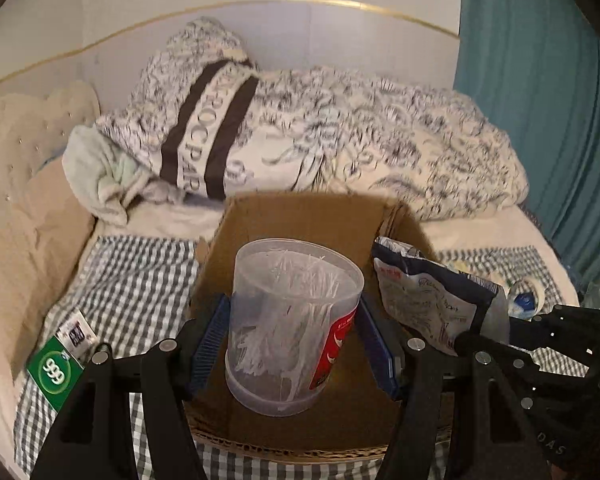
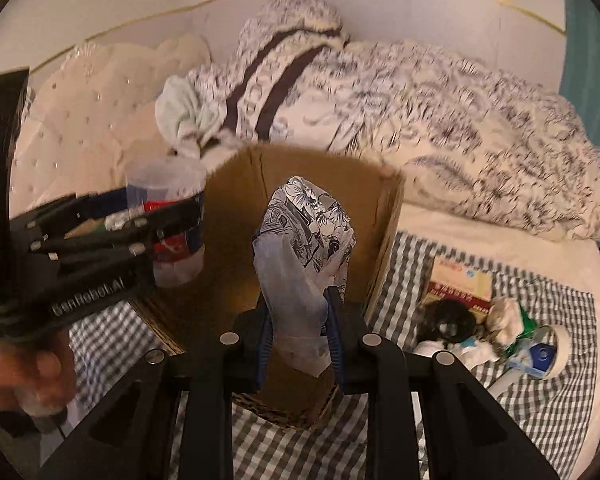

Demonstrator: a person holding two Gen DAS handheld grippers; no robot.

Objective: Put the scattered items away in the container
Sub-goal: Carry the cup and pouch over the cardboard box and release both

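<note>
The left claw [image 1: 290, 330] gripped a clear plastic tub of white swabs [image 1: 292, 320] above the open brown cardboard box [image 1: 300, 216] on the gingham-covered bed [image 1: 140, 280]. The right claw [image 2: 300, 340] pinched a crumpled floral-printed foil pouch [image 2: 308, 256] over the same box.

Left wrist view: close above open brown cardboard box [image 1: 300, 216], facing the bed's far side. Right wrist view: same direction, offset rightward. Shared: cardboard box [image 2: 236, 200], patterned white duvet [image 1: 380, 128].
</note>
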